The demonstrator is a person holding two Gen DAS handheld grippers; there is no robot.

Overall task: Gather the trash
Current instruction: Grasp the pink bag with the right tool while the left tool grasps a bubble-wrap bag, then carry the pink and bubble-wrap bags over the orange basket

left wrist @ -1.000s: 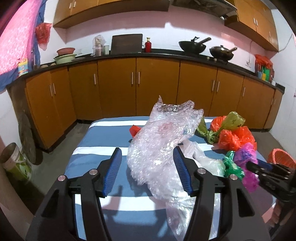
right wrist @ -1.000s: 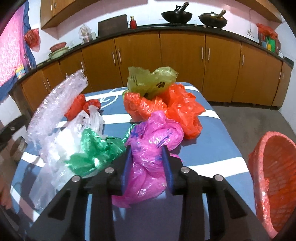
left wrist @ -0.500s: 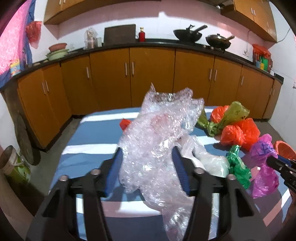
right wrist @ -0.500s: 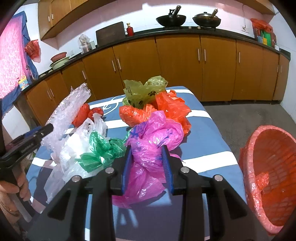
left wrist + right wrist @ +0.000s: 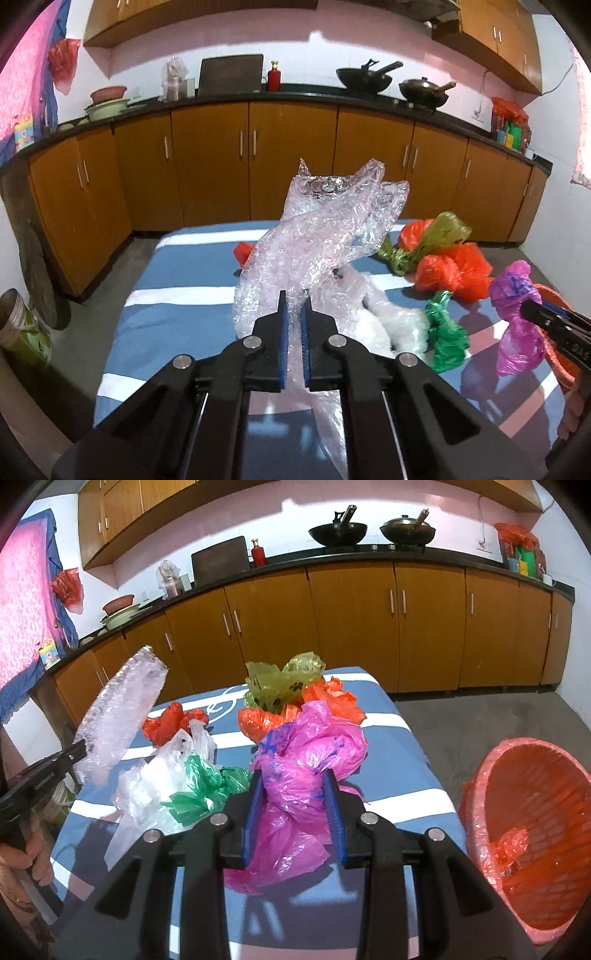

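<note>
Showing paw prints: olive bag (image 5: 284,686), no legible writing.

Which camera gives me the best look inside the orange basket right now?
The right wrist view: the orange basket shows nearly whole at lower right, its mouth turned toward the camera, with orange plastic scraps inside. The left wrist view shows only a sliver of its rim behind the pink bag.

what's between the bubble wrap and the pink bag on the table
In the right wrist view, a clear bag and green bag lie between bubble wrap and pink bag.
</note>
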